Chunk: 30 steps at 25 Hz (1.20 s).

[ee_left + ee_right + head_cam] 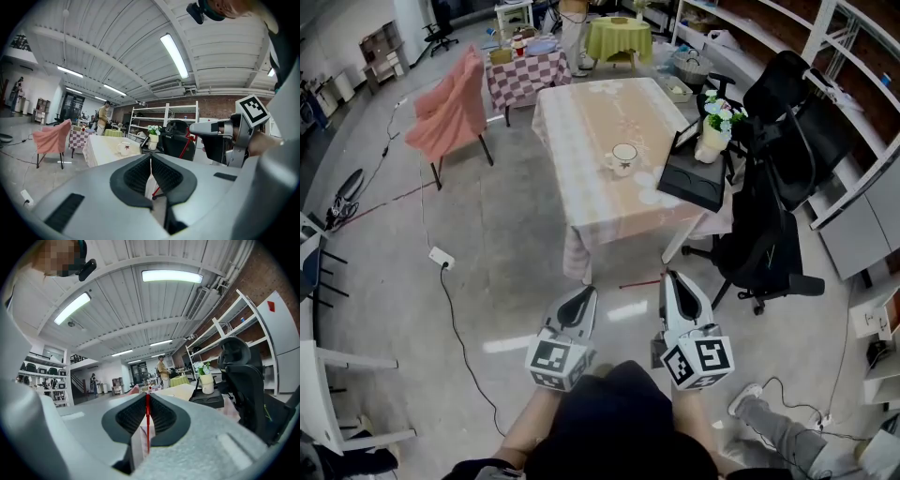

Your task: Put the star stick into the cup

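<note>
A white cup [623, 157] with a small dark motif stands on the peach-clothed table [591, 202]; it also shows in the left gripper view as the cup [124, 148]. My right gripper [672, 280] is low over the floor in front of the table, shut on a thin red star stick [148, 423] that runs upright between its pads. In the head view the stick [639, 282] juts sideways to the left from the jaw tips. My left gripper [584, 298] hangs beside it, shut with nothing between its jaws. The stick's star end is hidden.
A black office chair [769, 216] stands at the table's right, next to a black tray [694, 178] and a flower vase [712, 131] on the table's edge. A pink-draped chair [450, 103] and a floor power strip [441, 256] lie to the left.
</note>
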Available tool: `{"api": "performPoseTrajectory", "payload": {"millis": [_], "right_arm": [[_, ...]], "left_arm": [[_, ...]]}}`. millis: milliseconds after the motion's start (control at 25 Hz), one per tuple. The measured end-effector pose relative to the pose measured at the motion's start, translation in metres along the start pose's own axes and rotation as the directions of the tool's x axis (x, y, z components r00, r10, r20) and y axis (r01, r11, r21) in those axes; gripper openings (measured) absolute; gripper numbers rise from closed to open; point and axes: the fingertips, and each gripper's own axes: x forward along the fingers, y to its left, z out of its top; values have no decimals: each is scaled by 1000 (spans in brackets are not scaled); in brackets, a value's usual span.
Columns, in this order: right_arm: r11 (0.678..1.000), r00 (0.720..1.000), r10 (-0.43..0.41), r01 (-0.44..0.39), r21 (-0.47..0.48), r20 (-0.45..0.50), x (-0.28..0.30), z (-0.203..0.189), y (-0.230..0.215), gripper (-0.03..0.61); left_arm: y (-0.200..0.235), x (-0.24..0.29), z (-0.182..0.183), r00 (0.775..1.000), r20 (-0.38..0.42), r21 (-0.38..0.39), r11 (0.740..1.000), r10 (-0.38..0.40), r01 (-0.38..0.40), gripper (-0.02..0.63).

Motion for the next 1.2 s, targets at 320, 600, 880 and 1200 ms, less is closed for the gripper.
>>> {"api": "performPoseTrajectory", "payload": {"millis": [320,600,880,1200], "right_arm": [[1000,1000,22,-21,9,-19,6,-9,7,17],[999,999,30,-30,13,-27,13,-11,9,17],[999,999,33,-32,15,-33,33,-9,-4,17],[998,998,54,-53,39,-15,70,-2,-20,17]], "left_arm": [[12,-10,-5,999,-3,-11,999,42,-42,15],[25,-13,-11,997,-19,-39,997,71,-72,15],[30,11,-6,998,-17,-36,997,64,-65,15],[46,47,4,997,-15,-15,997,70,-70,15]]}}
